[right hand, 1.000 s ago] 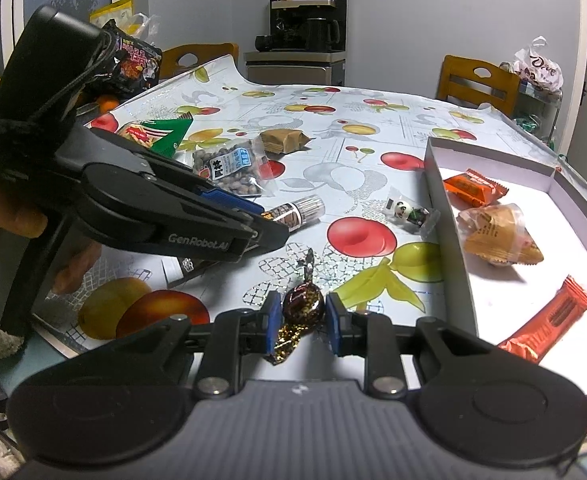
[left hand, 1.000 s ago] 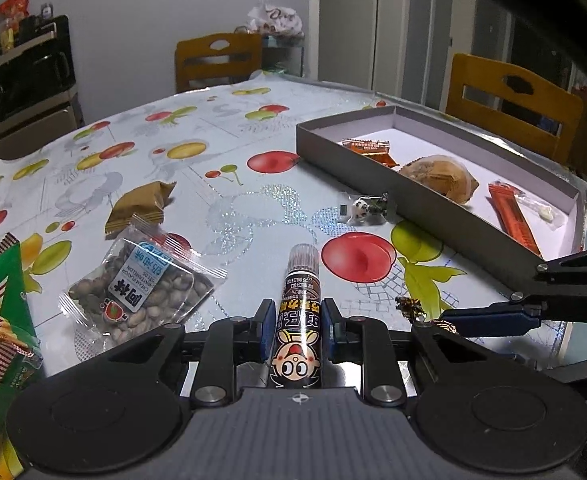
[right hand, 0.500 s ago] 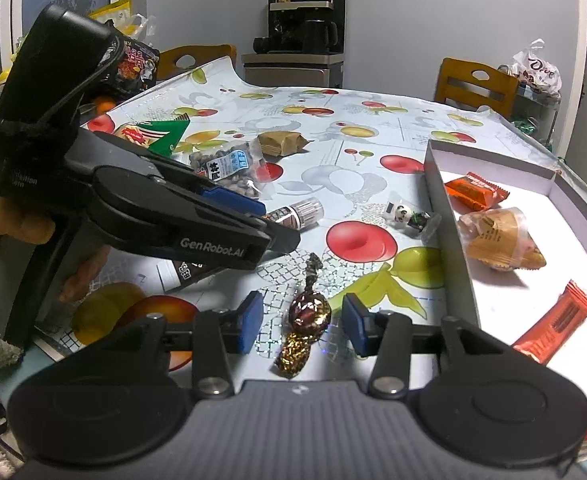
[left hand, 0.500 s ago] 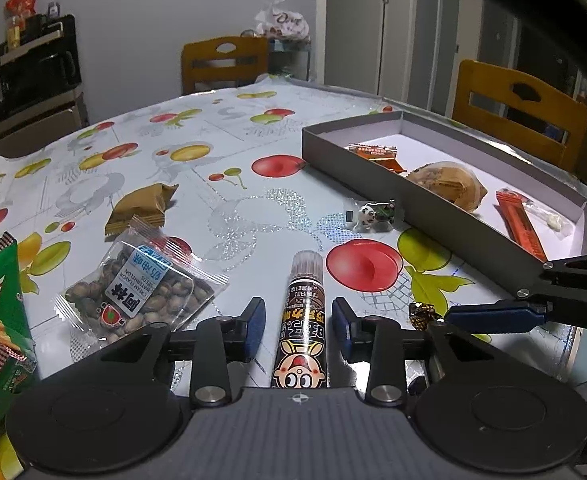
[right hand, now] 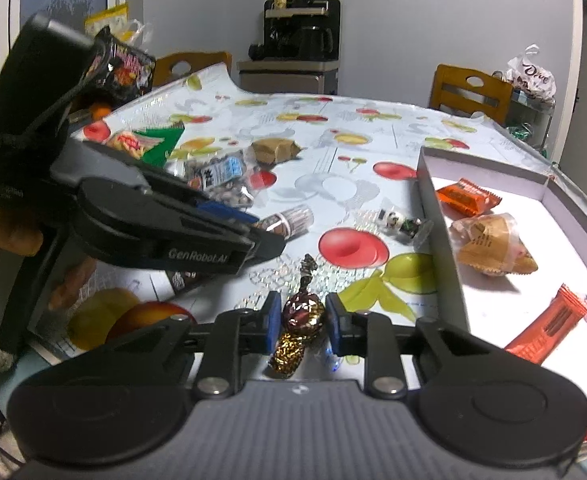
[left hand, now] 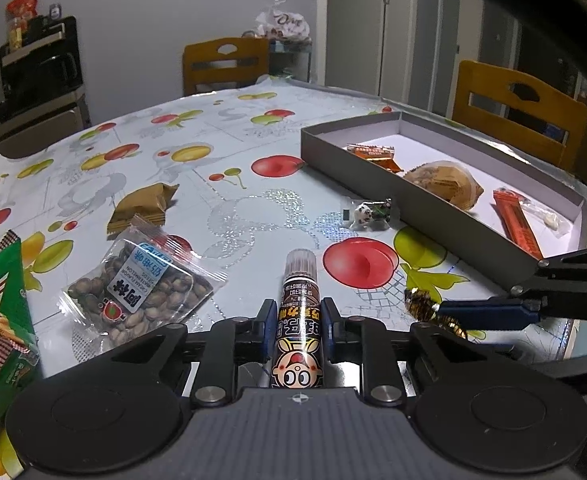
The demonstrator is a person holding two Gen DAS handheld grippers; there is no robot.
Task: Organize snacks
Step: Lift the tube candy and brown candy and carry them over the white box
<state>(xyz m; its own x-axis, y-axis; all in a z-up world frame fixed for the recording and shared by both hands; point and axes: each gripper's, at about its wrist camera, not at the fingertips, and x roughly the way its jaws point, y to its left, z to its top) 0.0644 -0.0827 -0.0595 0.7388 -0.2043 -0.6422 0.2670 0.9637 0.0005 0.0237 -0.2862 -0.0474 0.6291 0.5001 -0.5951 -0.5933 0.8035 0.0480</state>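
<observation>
Left claw (left hand: 298, 322) closed narrow on a brown snack tube (left hand: 298, 312), lower centre of the left view, cap pointing up-frame over the desk (left hand: 221, 152). Right claw (right hand: 302, 322) pinched on a foil-wrapped candy (right hand: 302, 312), lower centre of the right view. Grey box (right hand: 437, 216) at right, holding orange packets and a wrapped pastry (right hand: 493, 246). Seed packet (left hand: 141, 292) at left.

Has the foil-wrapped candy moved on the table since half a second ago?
No. The foil-wrapped candy lies at the same spot beside the green leaf print; only the right hand-held gripper closed around it.
</observation>
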